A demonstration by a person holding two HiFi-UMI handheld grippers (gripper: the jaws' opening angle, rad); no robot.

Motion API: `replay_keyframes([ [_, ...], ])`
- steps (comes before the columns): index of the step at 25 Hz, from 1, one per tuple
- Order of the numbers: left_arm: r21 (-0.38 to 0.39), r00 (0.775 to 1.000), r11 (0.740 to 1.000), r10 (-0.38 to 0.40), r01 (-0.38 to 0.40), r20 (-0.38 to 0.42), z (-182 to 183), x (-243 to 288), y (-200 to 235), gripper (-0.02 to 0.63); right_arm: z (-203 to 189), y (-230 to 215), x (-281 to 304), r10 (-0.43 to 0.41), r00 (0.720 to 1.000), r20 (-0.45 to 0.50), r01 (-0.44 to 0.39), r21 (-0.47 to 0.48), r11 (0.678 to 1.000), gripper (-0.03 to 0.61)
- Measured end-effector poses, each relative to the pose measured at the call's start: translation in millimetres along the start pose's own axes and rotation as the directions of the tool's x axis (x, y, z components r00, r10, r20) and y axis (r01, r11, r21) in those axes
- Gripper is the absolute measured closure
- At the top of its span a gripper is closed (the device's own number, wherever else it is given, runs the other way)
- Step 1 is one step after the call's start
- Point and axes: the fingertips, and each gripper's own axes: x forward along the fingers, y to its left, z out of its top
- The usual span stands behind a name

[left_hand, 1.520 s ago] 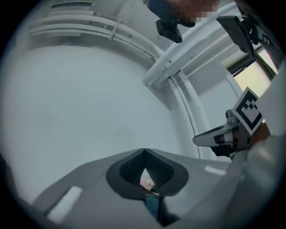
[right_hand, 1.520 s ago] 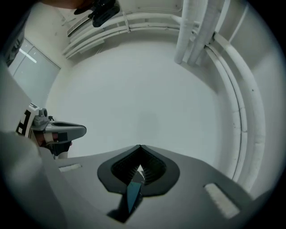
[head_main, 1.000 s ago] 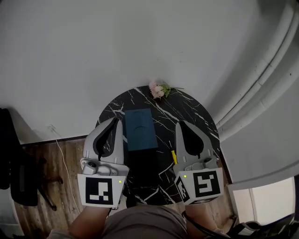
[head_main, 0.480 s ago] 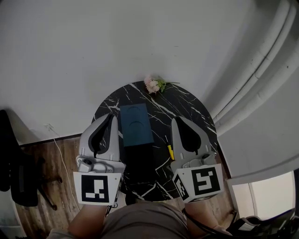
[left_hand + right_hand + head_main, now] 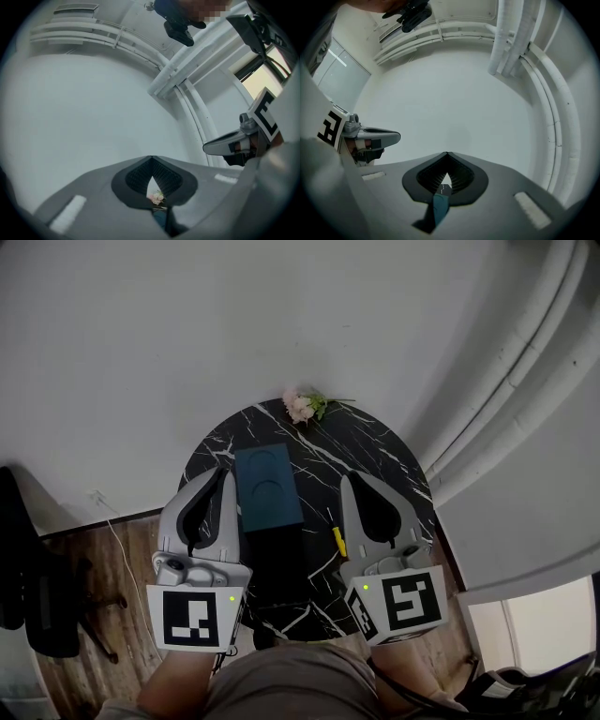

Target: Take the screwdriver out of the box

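Note:
A dark teal box (image 5: 269, 486) lies closed on the round black marble table (image 5: 375, 451), with its lid on. A small yellow object (image 5: 338, 541) lies by the inner side of my right gripper (image 5: 348, 478); its shape is too small to tell. My left gripper (image 5: 223, 474) hovers just left of the box, the right one just right of it. Both are shut with nothing between the jaws. In the left gripper view the jaws (image 5: 151, 159) meet at a point. In the right gripper view the jaws (image 5: 446, 154) also meet, and a sliver of the box (image 5: 439, 207) shows below.
A small bunch of pink flowers (image 5: 302, 406) lies at the table's far edge, against the white wall. Curved white pipes (image 5: 506, 399) run down the right. A wooden floor with a white cable (image 5: 120, 549) and a dark chair (image 5: 37, 606) lie to the left.
The table and box have slid slightly up and left in the head view. Both grippers stay shut, keeping their places either side of the box.

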Motion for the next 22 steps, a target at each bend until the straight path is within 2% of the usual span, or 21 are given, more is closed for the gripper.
replay_keyframes([
  [22,0.019,0.999,0.999,-0.025,0.025,-0.025,-7,15,-19,0.614,-14,-20,0,-0.012,1.000,-0.017,0.013,0.025,1.000,0.554],
])
